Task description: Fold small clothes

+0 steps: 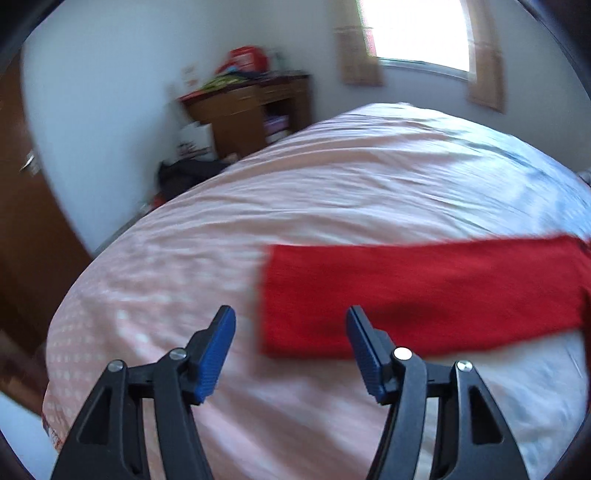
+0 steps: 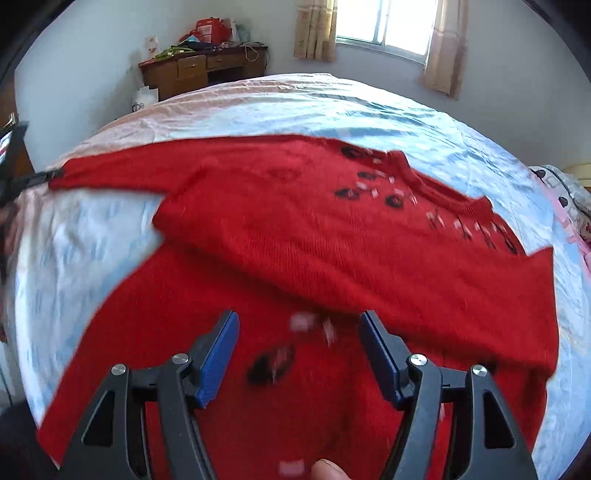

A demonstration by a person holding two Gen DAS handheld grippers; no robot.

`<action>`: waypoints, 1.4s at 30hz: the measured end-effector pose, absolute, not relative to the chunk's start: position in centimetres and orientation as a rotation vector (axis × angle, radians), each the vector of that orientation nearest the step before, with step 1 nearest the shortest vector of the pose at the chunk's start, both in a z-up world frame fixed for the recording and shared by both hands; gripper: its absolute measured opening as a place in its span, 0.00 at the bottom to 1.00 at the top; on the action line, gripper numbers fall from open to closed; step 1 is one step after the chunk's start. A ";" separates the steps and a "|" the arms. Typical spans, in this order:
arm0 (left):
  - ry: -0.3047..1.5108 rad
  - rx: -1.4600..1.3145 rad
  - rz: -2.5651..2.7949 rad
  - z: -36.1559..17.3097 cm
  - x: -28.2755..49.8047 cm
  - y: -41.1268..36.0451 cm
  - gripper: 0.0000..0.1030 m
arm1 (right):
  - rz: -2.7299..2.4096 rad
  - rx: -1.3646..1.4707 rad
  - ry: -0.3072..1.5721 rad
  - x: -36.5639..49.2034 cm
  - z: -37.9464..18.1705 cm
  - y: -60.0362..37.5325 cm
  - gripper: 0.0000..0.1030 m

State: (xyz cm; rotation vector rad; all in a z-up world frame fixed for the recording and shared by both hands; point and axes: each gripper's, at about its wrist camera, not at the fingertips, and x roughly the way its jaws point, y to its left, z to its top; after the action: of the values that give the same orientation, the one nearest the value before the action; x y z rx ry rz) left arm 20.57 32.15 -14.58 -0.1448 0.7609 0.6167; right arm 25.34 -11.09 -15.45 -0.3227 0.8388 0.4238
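Bedding in pale pink and light blue covers the bed [image 2: 258, 107], and the red sweater [image 2: 332, 236] lies spread on it, the landmark for everything else. Left of the sweater's body, one long sleeve [image 2: 122, 170] stretches flat across the sheet toward the bed's left edge; in the left wrist view the same sleeve [image 1: 424, 295] lies as a red band with its cuff end just ahead of the left gripper [image 1: 290, 350]. That gripper hovers above the bare sheet beside the cuff, its blue-padded fingers [image 1: 216, 358] spread apart with nothing between them, so it is released. Over the sweater's near part, the lower hem side looks folded up across the chest, forming a thick edge that runs from the left down to the right. The right gripper [image 2: 299, 358] sits above this near part, fingers [image 2: 218, 362] likewise parted and clasping nothing, with red knit and a dark motif showing in the gap. More dark and white motifs [image 2: 406, 195] dot the sweater toward its collar on the right. A fingertip [image 2: 327, 469] shows at the bottom edge of that view. Behind the sweater, past the far side of the bed, a wooden desk [image 2: 192, 72] stands against the wall left of a curtained window [image 2: 384, 29].
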 end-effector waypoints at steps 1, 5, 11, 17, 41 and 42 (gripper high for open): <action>0.763 -0.176 0.627 -14.7 20.5 33.2 0.62 | 0.421 -0.320 0.836 25.1 -15.5 -11.4 0.66; 0.771 -0.308 0.633 -15.4 21.1 35.6 0.60 | 0.402 -0.353 0.808 25.1 -15.3 -11.6 0.67; 0.798 -0.270 0.598 -16.1 23.3 34.2 0.56 | 0.295 -0.308 0.748 27.9 -13.9 -14.0 0.67; 0.802 -0.241 0.618 -15.8 23.6 34.5 0.58 | 0.157 -0.106 0.781 33.0 -13.4 -22.7 0.67; 0.836 -0.216 0.655 -15.7 22.2 34.0 0.62 | 0.050 0.085 0.885 34.9 -15.5 -32.3 0.63; 0.837 -0.205 0.647 -15.8 22.0 34.0 0.62 | 0.059 0.101 0.887 34.6 -15.3 -32.7 0.63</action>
State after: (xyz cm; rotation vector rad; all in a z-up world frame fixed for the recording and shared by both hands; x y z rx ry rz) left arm 22.03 33.97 -15.85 -0.2046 0.8367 0.6469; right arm 34.63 -32.75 -15.35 0.1008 0.8866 0.0586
